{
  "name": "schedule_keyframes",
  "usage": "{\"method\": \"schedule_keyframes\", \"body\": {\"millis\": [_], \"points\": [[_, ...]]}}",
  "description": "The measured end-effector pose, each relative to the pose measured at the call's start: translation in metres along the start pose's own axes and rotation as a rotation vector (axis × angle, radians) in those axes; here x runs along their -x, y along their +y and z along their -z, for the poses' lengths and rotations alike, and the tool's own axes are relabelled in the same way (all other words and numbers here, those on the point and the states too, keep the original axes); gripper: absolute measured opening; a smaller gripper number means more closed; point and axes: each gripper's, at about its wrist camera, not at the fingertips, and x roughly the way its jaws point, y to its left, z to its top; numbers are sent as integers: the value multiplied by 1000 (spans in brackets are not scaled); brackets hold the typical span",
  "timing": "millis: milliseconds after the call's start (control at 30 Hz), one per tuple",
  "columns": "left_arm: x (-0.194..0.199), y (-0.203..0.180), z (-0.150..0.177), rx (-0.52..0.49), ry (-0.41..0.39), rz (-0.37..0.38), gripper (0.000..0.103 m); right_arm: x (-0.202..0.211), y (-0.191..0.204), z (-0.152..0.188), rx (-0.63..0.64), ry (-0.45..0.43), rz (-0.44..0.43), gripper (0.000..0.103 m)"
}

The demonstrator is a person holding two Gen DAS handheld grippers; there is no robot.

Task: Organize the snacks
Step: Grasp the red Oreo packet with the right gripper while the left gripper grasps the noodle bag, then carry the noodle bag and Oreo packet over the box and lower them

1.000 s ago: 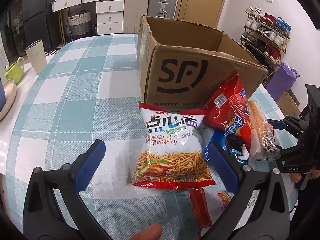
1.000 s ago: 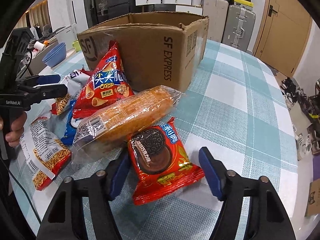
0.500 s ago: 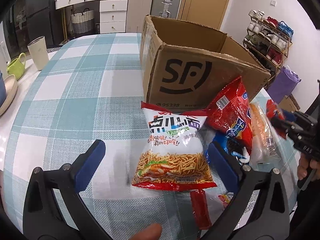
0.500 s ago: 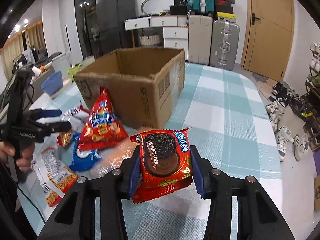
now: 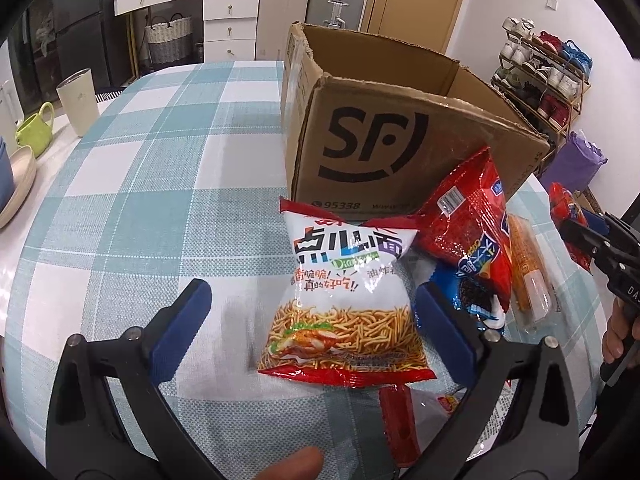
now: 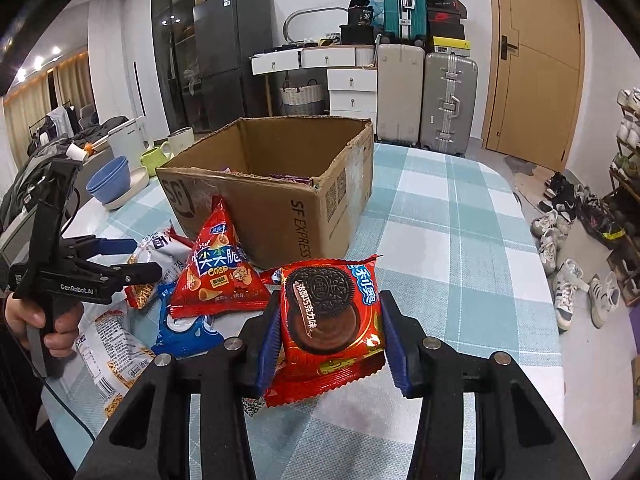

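Matt cardboard box (image 6: pixel 280 184), glossy foil Oreo packet (image 6: pixel 332 316)

Six snack packets (image 5: pixel 344 304) — one box (image 5: pixel 384 140)

- Cardboard box (image 5: pixel 400 136) shows the "SF" logo, "95338" beneath; its side reads "SF EXPRESS".
- Triangular red bag (image 6: pixel 218 276): "Crisp".
- Left claw (image 6: pixel 120 258) body: "GenRobot.AI".
- Noodle bag (image 5: pixel 346 300): Chinese lettering.

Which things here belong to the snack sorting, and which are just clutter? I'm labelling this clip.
Job: cardboard box, Oreo packet in right gripper, noodle bag, red crisp bag.
Clutter: green mug, beige cup, blue bowls.
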Motion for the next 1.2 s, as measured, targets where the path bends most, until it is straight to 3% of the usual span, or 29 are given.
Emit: {"method": "schedule_keyframes", "body": {"millis": [67,200,300,567,1200], "points": [[-2,0,0,-1,14,44,85,1,0,0,-1,-4,-2,46],[-2,-5,2,-10,14,106,53,1,0,0,-2,-5,-9,46],[2,-8,3,-25,-6,91,45,2,2,0,-2,-11,-16,46],[14,-10,2,-35,-42,118,42,6,0,-2,-15,-35,-28,46],[84,-11,-10,-18,-163,129,42,25,5,-27,-36,-107,-51,46]]}}
